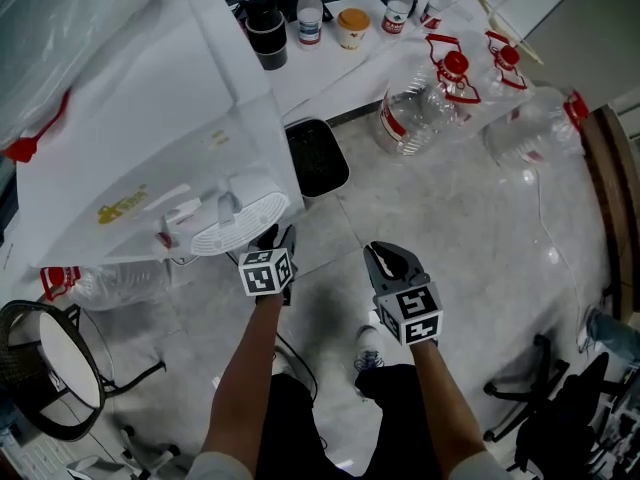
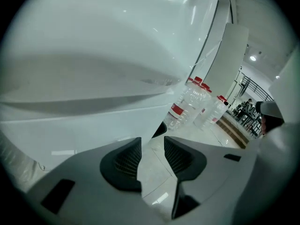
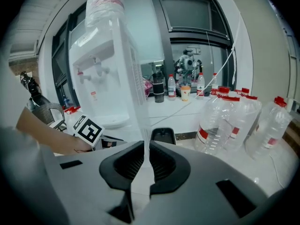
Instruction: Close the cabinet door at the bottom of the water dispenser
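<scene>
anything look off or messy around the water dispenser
Nothing spilled or broken shows. The only clutter: several big clear jugs with red caps stand loose on the floor beside the water dispenser, and a black container sits at its foot.

Left gripper (image 2: 151, 142) sits low, right beside the white dispenser (image 2: 93, 78), which fills most of the view. The jaws stand apart, with only pale floor (image 2: 154, 172) showing between them. Off right, clear bottles (image 2: 185, 109) with red caps stand together.
</scene>
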Motion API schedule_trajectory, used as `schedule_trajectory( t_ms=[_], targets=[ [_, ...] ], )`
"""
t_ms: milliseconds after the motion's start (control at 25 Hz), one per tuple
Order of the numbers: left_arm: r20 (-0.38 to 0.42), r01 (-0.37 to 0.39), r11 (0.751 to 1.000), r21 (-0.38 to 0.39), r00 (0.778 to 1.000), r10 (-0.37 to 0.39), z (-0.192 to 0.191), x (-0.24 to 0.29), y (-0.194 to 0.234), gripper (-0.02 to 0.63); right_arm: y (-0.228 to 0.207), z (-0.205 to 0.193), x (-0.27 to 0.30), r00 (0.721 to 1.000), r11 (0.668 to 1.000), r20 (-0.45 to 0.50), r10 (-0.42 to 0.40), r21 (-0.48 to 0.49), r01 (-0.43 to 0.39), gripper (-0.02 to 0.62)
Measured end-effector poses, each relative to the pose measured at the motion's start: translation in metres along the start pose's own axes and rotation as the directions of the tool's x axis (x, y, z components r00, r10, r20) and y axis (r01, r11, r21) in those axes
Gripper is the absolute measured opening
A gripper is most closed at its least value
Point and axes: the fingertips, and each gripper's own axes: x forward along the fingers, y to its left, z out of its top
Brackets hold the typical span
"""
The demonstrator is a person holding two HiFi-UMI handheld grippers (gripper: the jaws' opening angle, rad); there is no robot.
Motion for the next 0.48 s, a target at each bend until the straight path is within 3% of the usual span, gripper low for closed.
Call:
schedule_trajectory(
  t_ms=[120,240,480],
  targets=[
    [-0.028,0.004,1.0,0.025,1.0,-0.003,0.001,-0.027,-0.01,0.159,0.004,0.016,-0.021,1.0,1.0,0.001,-0.011,0.006,0.011,0.061],
    [-0.032,-0.019,0.998,0.056,0.999,0.021,0.015,-0.068,-0.015,0.104,0.013,0.044,-0.048,1.0,1.0,0.012,-0.015,0.0,0.015,0.061],
    [-0.026,-0.007,0.983,0.184,1.0,0.012,0.063,-0.158,-0.049,0.033,0.018,0.105,-0.109,0.998,0.997,0.009,-0.059,-0.045,0.059,0.052]
  ],
)
